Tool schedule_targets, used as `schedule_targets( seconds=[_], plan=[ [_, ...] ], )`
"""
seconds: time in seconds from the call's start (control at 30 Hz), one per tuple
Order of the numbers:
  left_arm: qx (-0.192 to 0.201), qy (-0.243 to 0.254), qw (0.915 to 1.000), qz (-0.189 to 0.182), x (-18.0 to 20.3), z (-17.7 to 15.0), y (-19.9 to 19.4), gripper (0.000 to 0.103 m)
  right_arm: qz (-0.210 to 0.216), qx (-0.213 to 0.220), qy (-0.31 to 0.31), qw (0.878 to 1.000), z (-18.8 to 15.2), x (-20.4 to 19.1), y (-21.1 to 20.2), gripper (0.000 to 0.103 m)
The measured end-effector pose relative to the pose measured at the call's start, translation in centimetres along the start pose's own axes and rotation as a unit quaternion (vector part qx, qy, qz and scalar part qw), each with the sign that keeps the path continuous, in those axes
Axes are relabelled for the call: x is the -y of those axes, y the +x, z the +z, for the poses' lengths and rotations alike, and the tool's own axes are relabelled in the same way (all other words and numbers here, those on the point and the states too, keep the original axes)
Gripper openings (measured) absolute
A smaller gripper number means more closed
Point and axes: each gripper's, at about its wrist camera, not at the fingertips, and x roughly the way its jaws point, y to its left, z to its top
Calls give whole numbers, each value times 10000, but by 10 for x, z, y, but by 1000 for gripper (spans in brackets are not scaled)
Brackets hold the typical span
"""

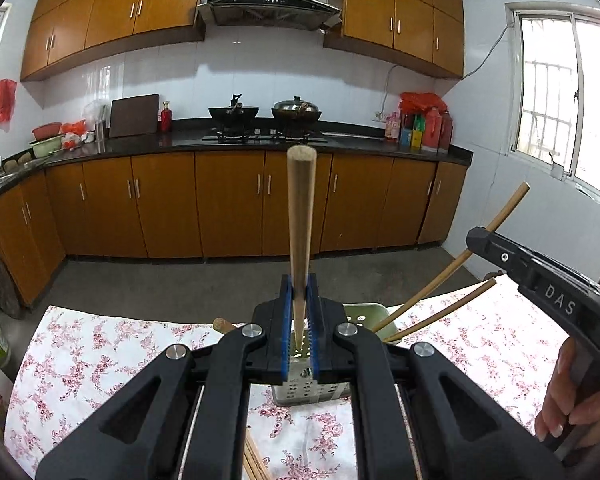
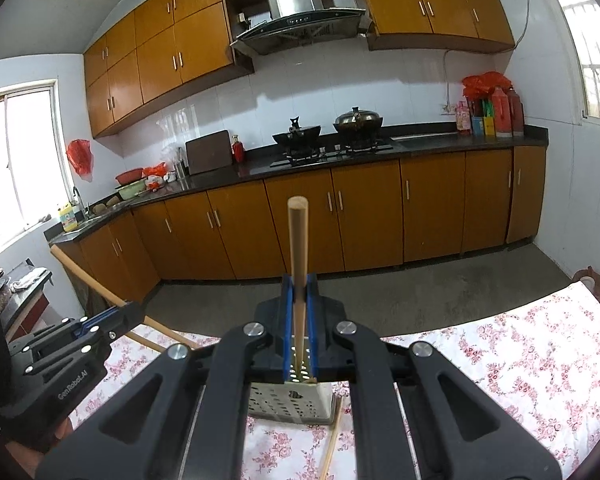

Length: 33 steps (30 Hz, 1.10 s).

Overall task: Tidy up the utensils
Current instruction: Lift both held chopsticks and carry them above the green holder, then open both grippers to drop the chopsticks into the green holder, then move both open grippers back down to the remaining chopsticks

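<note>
The left hand-held gripper [image 1: 300, 300] is clenched on a chopstick [image 1: 301, 216], pinched between its blue pads. The stick stands nearly upright in the left wrist view; its thick blunt end rises well above the fingertips, and its thin tip points down behind the pads toward the holder [image 1: 308, 388]. The holder is a perforated metal box standing on the worktop [image 1: 100, 360], which is covered with a floral cloth. It sits directly below and just beyond this gripper's fingers, and whether the tip has entered it cannot be told.

The right hand-held gripper [image 2: 300, 300] is likewise clenched on a second chopstick [image 2: 299, 248], also near upright, thick end up and thin end down between the pads. The same holder [image 2: 288, 404] lies just under its fingertips.

In the left wrist view the right gripper shows at the right edge, held by a hand [image 1: 568, 396], with its chopstick slanting up from it. Two more chopsticks [image 1: 432, 312] lean out of the holder toward the right. In the right wrist view a loose chopstick [image 2: 332, 436] lies on the cloth beside the holder's right side. More sticks [image 1: 256, 460] lie on the cloth under the left gripper.
</note>
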Motion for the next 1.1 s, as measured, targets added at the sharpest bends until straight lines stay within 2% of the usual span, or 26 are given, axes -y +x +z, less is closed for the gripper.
schedule_targets(
  seconds=[0.1,0.17,0.27,0.43,0.63,0.87,0.97,1.1],
  plan=[
    [-62,-44,10000,39,-2,2,0,8,2,-24,35,10000,-2,0,1,11],
    [-90,-67,9999,49,-1,5,0,8,-27,-29,81,10000,-2,1,-2,18],
    [-84,-95,9999,72,-1,7,-6,9,-69,4,107,9999,-1,3,-8,19],
    [49,-164,9998,131,-4,7,-29,30,-151,88,96,9998,-2,4,-28,23],
    [77,-213,9995,226,-7,1,-58,30,-317,70,143,9994,-14,12,-55,24],
    [-79,-296,9990,326,-18,-29,-80,31,-622,-238,268,9974,-57,42,-78,26],
    [-215,-237,9982,503,-23,-50,-78,31,-744,-459,345,9956,-78,57,-75,26],
    [-525,-188,9953,787,-34,-76,-62,31,-917,-980,558,9894,-118,79,-54,26]
  ],
)
